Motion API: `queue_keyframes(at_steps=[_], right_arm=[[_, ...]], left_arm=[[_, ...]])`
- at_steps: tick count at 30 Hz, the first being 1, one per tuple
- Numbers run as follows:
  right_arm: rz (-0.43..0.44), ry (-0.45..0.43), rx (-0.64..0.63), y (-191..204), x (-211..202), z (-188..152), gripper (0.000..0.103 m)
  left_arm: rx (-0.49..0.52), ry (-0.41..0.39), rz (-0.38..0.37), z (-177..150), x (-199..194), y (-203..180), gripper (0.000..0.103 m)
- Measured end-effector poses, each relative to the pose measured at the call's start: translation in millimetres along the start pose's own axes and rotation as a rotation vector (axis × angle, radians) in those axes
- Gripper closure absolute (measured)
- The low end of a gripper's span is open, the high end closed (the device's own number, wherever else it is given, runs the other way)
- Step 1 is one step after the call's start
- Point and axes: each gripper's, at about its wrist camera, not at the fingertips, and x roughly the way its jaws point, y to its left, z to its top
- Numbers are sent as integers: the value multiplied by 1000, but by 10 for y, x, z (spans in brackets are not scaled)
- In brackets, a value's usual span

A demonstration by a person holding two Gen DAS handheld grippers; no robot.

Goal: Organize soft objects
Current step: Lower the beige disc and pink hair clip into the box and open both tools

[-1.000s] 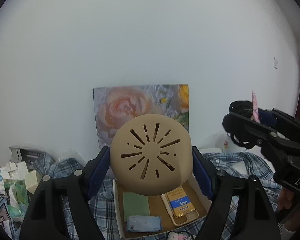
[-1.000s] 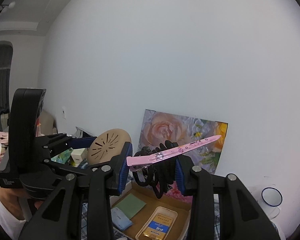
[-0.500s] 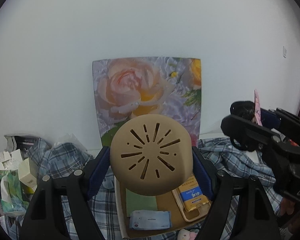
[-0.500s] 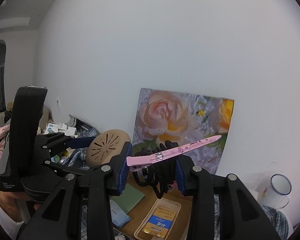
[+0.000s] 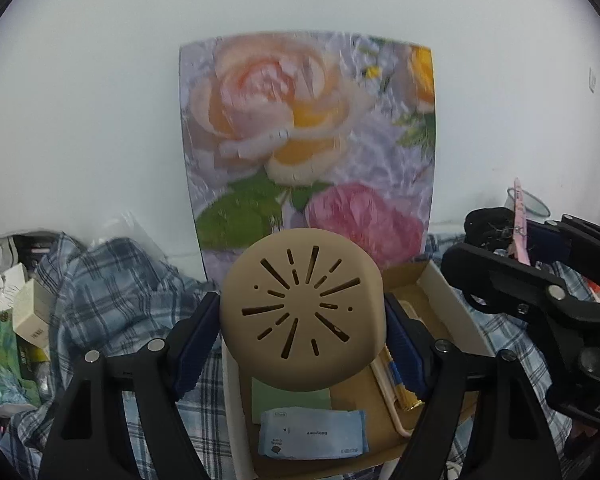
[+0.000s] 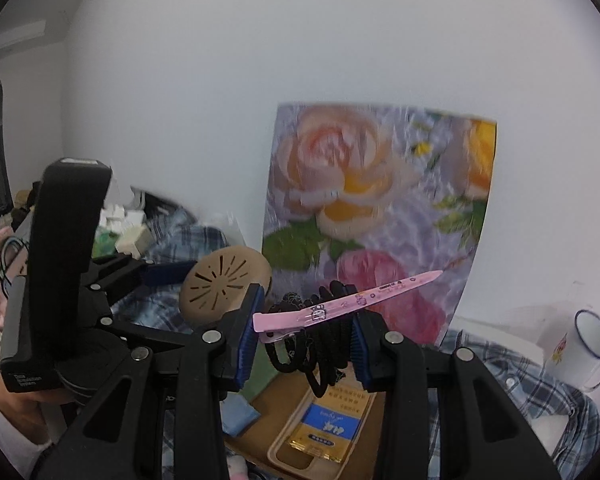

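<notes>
My left gripper (image 5: pixel 301 332) is shut on a tan round slotted pad (image 5: pixel 303 320) and holds it above an open cardboard box (image 5: pixel 447 300). The pad also shows in the right wrist view (image 6: pixel 224 284). My right gripper (image 6: pixel 303 344) is shut on a bundle of black hair ties (image 6: pixel 319 340) with a pink hair clip (image 6: pixel 347 304) through it. It hangs over the box (image 6: pixel 363 436), to the right of the left gripper (image 6: pixel 164 276). The box holds a green sheet (image 5: pixel 288 400), a blue wipes pack (image 5: pixel 311 434) and a phone case with a gold-blue card (image 6: pixel 323 428).
A rose-print panel (image 5: pixel 307 140) leans on the white wall behind the box. A blue plaid shirt (image 5: pixel 112 288) covers the surface. Small boxes and packets (image 5: pixel 24 320) pile at the left. A white enamel mug (image 6: pixel 583 348) stands at the right.
Both grippers have moved forward and down toward the box and rose panel, which now look larger. Each grip is unchanged.
</notes>
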Motion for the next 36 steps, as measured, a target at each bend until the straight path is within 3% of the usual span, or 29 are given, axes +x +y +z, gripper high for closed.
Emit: queue_keyframes(at_steps=[15,29,30,31,32,33,36], right_arm=[[17,163,57,-201,508,-332,65],[0,252,32,-184,739,-514,64],[0,257,27,-180,749,-522,62],[-2,259,20,-176,755,-523,52],[-7,259,14,-181,758,-528,34],[-17,259,18,-200,756,-534,28],[-64,261,38,-286,731,-533,8]], left_arm=[[18,111,28,-243,400,5,23],[10,171,31,-311,606,65,20],[6,172,41,-306,617,76,18],[1,166,56,-298,620,96,15],[-3,158,61,-291,614,116,6],[-12,147,68,-277,600,141,0],[-39,123,56,-222,543,198,0]])
